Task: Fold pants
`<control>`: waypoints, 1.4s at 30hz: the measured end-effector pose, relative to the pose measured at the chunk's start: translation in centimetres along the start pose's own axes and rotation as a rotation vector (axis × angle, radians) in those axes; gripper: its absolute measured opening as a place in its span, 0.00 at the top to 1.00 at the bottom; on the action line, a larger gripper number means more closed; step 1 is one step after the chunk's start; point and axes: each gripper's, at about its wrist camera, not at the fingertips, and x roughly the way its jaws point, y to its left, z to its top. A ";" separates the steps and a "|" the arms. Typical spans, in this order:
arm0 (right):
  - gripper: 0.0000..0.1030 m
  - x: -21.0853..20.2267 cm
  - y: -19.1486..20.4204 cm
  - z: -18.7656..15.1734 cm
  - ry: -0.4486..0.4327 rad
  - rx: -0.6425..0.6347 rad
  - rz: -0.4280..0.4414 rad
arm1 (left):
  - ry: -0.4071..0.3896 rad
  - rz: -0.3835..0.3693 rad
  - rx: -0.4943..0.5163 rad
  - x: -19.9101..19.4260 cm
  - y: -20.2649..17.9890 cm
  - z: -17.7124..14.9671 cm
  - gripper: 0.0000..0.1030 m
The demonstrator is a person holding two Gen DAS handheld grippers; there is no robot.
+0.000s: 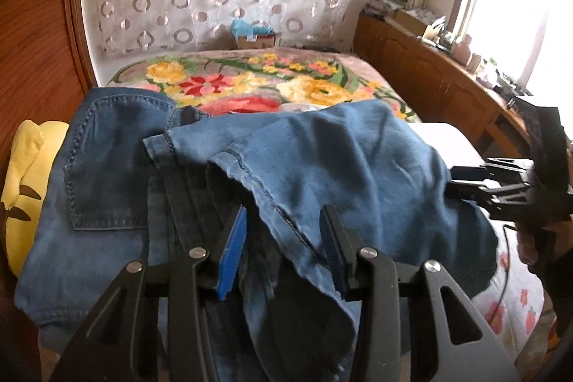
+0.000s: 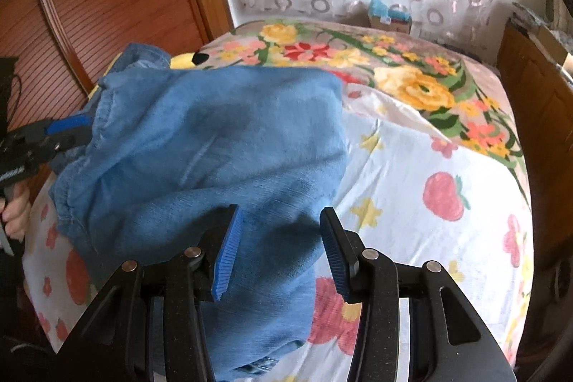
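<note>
The blue denim pants point(image 1: 293, 167) lie in a loose heap on the bed with the white strawberry-print sheet point(image 2: 412, 167), partly doubled over: the seat with its stitched back pocket point(image 1: 107, 163) lies flat on the left of the left wrist view, and the leg ends are thrown back over it with their hems point(image 1: 250, 174) uppermost. A yellow plush toy point(image 1: 25, 188) sits just beside the seat, partly under it.

The left claw point(image 1: 286, 249) stands spread, blue pads apart, with a hemmed leg edge draped between them but not pinched. The right claw point(image 2: 279, 249) is likewise spread, cloth lying in the gap without being clamped.

This looks like thin, washed denim: soft, limp, fairly light, and it will sag and slide away from wherever it is lifted. It is not fragile and not slippery against ribbed pads. The best holds are probably the stitched hems and the waistband, where doubled cloth gives the pads something firm; a grip in mid-panel would likely only raise one layer and leave the rest bunched
</note>
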 end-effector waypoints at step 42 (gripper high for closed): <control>0.49 0.6 0.9 -2.0 0.058 0.038 0.042 | -0.080 0.057 0.032 -3.6 3.7 -1.1 0.65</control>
